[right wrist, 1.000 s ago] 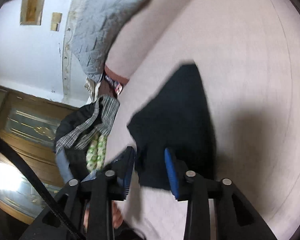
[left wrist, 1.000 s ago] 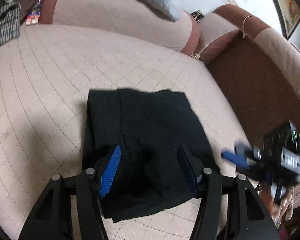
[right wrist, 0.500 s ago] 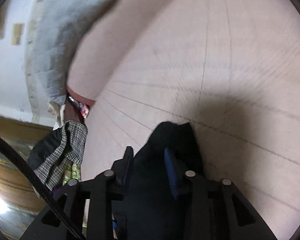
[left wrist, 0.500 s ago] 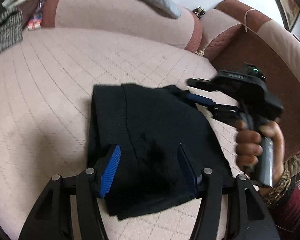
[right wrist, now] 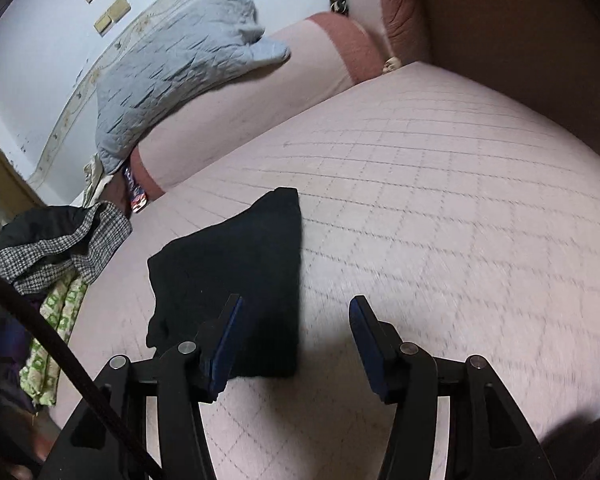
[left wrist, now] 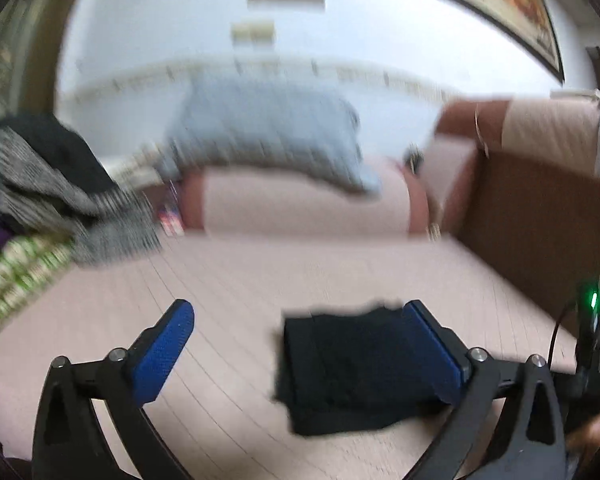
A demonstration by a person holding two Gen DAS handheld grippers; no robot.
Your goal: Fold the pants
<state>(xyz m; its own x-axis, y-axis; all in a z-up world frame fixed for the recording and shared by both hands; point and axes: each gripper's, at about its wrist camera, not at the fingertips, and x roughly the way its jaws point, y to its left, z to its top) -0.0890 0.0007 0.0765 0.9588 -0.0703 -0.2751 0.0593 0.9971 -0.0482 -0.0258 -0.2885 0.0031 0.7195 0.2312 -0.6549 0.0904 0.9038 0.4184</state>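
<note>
With the black pants point(right wrist: 236, 280) lying as a compact folded square on the quilted cushion point(right wrist: 440, 184), release step: left gripper point(left wrist: 296, 344) and right gripper point(right wrist: 296, 328) both opening, nothing clamped, next just withdrawing clear without snagging the fold.

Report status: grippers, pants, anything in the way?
Left gripper and right gripper opening, nothing held. Black pants folded flat on the quilted cushion. Nothing in the way.

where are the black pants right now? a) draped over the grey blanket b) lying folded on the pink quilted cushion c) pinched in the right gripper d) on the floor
b: the black pants lie as a folded bundle on the pink quilted cushion, with no pad pressing on them.
</note>
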